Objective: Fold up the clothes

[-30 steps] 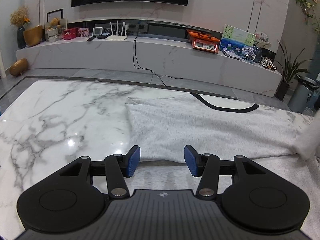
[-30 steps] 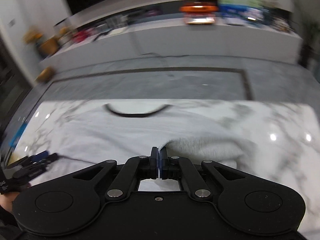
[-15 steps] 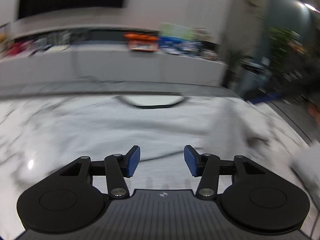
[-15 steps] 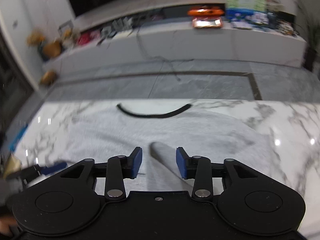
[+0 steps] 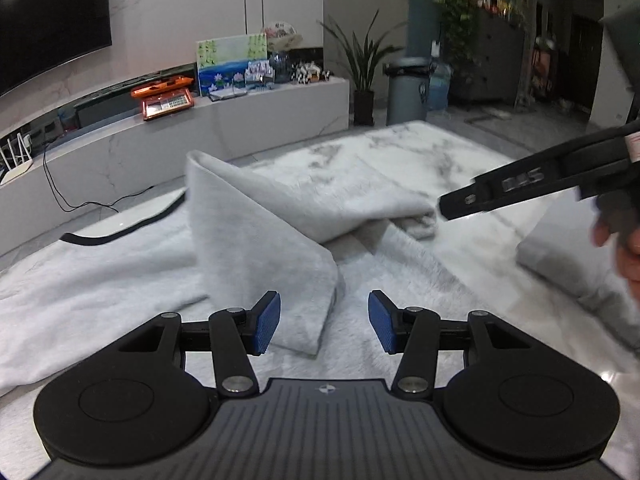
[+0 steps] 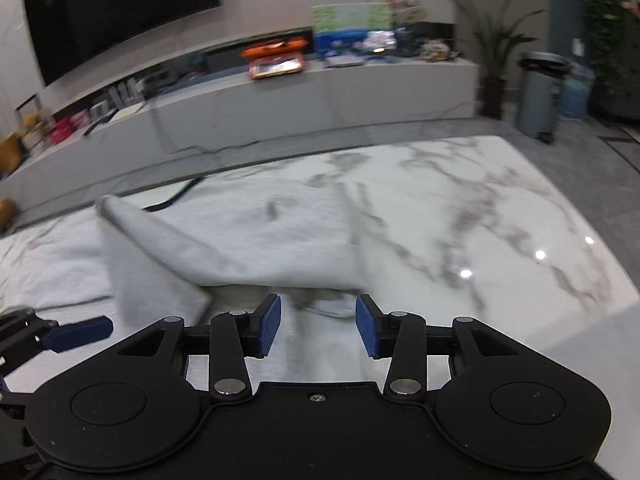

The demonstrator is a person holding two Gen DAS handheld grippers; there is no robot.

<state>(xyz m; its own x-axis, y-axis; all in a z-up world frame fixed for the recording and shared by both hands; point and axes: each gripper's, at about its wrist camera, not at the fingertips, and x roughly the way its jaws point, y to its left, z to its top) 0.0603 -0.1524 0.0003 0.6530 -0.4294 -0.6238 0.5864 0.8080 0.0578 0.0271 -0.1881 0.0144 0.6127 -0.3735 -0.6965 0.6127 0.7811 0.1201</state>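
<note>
Left wrist view, near to far: the left gripper, blue pads apart and holding nothing, hovers at the loose end of the sleeve of a pale grey fleecy sweatshirt with a black neckband, which lies spread on the white marble table. The sleeve, doubled across the body, stands peaked. Beyond, the right gripper, likewise apart and empty, faces the cuff; to fold well, flatten the peak and align edges.

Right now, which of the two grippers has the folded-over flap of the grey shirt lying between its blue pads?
The left gripper: the flap's lower corner reaches between its open pads. The right gripper, also open, has only rumpled shirt edge ahead.
</note>
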